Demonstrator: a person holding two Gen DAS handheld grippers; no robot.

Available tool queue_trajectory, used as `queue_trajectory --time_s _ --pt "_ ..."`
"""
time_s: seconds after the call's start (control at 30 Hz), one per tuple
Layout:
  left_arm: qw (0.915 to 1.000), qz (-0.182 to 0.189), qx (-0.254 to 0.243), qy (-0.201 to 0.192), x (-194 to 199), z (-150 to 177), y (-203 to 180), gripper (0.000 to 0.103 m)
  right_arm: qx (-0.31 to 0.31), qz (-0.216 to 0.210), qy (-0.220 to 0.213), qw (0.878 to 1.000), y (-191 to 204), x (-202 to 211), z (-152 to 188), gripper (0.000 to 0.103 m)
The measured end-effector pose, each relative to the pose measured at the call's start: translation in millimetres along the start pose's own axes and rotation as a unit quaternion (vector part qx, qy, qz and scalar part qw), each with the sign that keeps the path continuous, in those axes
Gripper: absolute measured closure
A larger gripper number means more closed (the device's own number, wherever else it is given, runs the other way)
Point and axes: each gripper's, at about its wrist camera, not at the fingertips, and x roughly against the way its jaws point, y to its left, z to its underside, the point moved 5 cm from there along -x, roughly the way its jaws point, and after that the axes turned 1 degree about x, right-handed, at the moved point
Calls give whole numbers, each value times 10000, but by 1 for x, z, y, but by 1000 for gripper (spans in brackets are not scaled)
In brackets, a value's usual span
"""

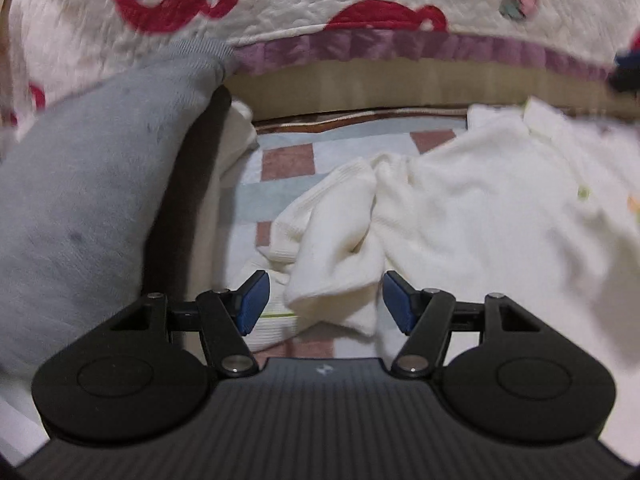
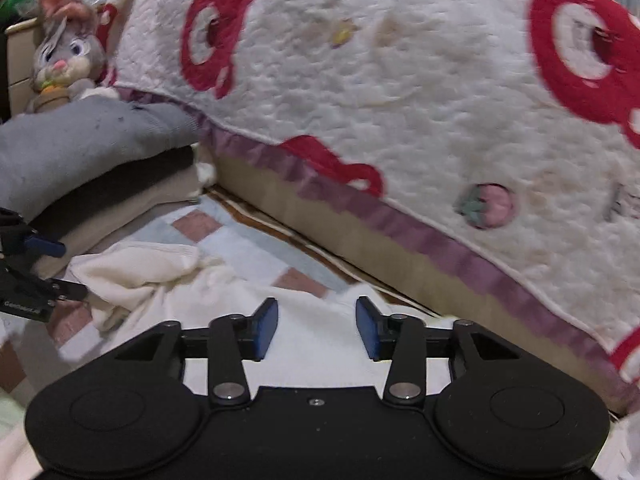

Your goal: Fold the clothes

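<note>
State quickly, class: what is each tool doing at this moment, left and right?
Left tool: open, holding nothing; the sleeve of the white garment lies between its pads, unpinched.
Right tool: open, holding nothing, above the white garment.

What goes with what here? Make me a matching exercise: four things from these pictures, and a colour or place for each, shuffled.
Things:
1. white garment
2. stuffed rabbit
3. folded stack
4. quilt

Descriptions:
A. cream with red shapes and a purple border
B. grey on top, dark and beige layers below
C. crumpled on the checked mat
D. perched at far left, above the grey fabric

Pairs: 1-C, 2-D, 3-B, 4-A
</note>
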Motion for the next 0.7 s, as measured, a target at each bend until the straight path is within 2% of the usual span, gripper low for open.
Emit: queue_trajectory --time_s 0.03,0.1,0.2,0.23,0.3,0.33,0.47,0.57,0.6,0.63,0.7 --pt "9996 110 264 25 -3 3 5 39 22 -9 10 10000 9 -9 -2 103" --pt "9976 188 663 104 -12 13 15 39 -226 -107 238 9994 21 -34 3 103" --pt "9974 53 654 310 -27 24 22 39 -460 -213 501 9975 39 -67 16 103" --pt "9962 117 774 391 -31 26 23 39 -597 -260 570 9962 44 -78 21 103" --pt "9887 557 1176 738 -40 29 23 39 -699 -365 730 9942 57 -95 33 102" --pt "9855 662 1305 854 -43 30 22 39 -748 -418 811 9930 64 -104 39 101" --pt "9927 300 974 650 -53 25 13 38 -767 -591 1055 9897 86 -124 57 98" --pt "9939 119 988 465 -60 21 12 38 -986 -782 1048 9865 87 -129 62 98" --pt "9942 58 993 403 -62 20 12 41 -1048 -803 1054 9856 86 -129 63 97" --pt "9952 53 941 279 -62 18 10 60 -1110 -821 1062 9847 85 -130 65 97" --pt "9992 -93 381 -47 -57 12 1 96 -1186 -855 1050 9837 83 -129 69 97"
